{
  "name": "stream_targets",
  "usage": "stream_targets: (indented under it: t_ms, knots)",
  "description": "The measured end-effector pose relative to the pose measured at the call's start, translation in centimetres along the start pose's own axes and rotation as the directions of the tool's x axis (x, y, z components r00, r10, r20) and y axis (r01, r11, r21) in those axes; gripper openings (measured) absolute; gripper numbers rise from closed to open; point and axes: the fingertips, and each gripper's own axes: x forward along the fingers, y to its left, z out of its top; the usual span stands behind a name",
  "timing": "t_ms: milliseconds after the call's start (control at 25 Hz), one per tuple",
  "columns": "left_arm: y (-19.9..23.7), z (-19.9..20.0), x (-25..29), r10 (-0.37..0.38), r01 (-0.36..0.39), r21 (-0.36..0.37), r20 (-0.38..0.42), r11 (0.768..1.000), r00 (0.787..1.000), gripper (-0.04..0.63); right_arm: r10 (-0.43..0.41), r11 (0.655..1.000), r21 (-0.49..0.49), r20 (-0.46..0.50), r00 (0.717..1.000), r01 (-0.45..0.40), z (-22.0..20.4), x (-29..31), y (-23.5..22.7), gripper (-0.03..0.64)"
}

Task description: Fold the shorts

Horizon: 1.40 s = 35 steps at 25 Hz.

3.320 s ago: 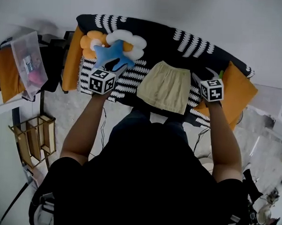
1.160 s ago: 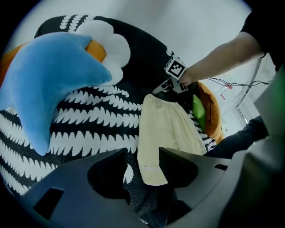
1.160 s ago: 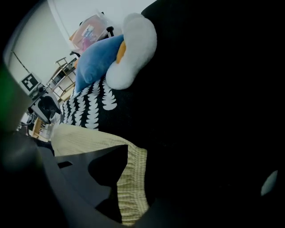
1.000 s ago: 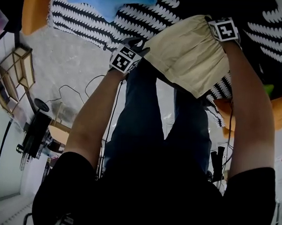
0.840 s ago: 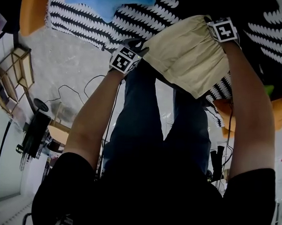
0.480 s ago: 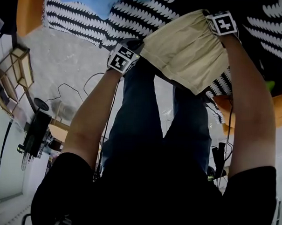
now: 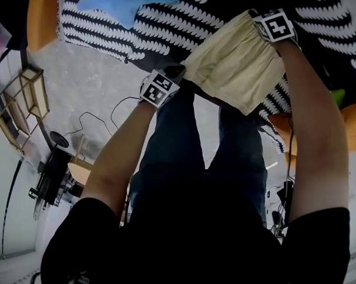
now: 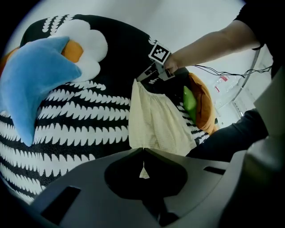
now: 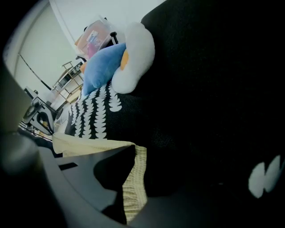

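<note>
The pale yellow shorts [image 7: 237, 64] lie on a black-and-white patterned cover [image 7: 112, 32], partly over its near edge. My left gripper [image 7: 176, 71] is at the near-left hem corner. In the left gripper view its jaws are shut with a small tip of yellow cloth [image 8: 143, 171] pinched between them. My right gripper [image 7: 257, 19] is at the far end, on the gathered waistband [image 9: 133, 187], which runs between its jaws. The left gripper view also shows the right gripper [image 8: 151, 73] holding the far end of the shorts [image 8: 153, 120].
A blue star cushion [image 8: 33, 82] and a white-and-orange flower cushion [image 8: 84, 46] lie on the cover to the left. An orange cushion [image 8: 202, 109] and a green thing [image 8: 189, 100] are to the right. The person's legs [image 7: 184, 144] stand against the near edge; a wooden rack [image 7: 27, 96] is on the floor.
The left gripper has closed on the near hem corner and lifted it toward the right. The right gripper has closed on the waistband and risen a little.
</note>
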Motion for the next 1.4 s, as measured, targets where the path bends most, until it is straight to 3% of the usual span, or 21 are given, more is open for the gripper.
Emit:
stream_targets:
  t_ms: [440,840,1080,1400]
  knots:
    - [-7.5,2.5,0.9,-0.086,0.089,0.146,-0.026,0.985,0.996,0.021,-0.015,0.998,0.062,0.081,0.997,0.01,-3.8,-5.7,-0.9,0.083]
    - [-17.0,2.7,6.2,-0.167,0.18,0.237,-0.072,0.955,0.983,0.021,-0.001,0.994,0.113,0.138,0.99,-0.014,-11.8,-9.3,-2.0,0.084]
    - [-22.8,2.7,10.3,-0.232,0.25,0.274,-0.097,0.929,0.968,0.022,0.009,0.996,0.089,0.134,0.991,-0.021,-16.5,-9.2,-3.0,0.084]
    - [-26.3,1.5,15.8,-0.264,0.287,0.251,-0.123,0.924,0.957,0.022,0.011,0.999,-0.052,0.113,0.994,-0.005,-19.5,-6.7,-3.4,0.084]
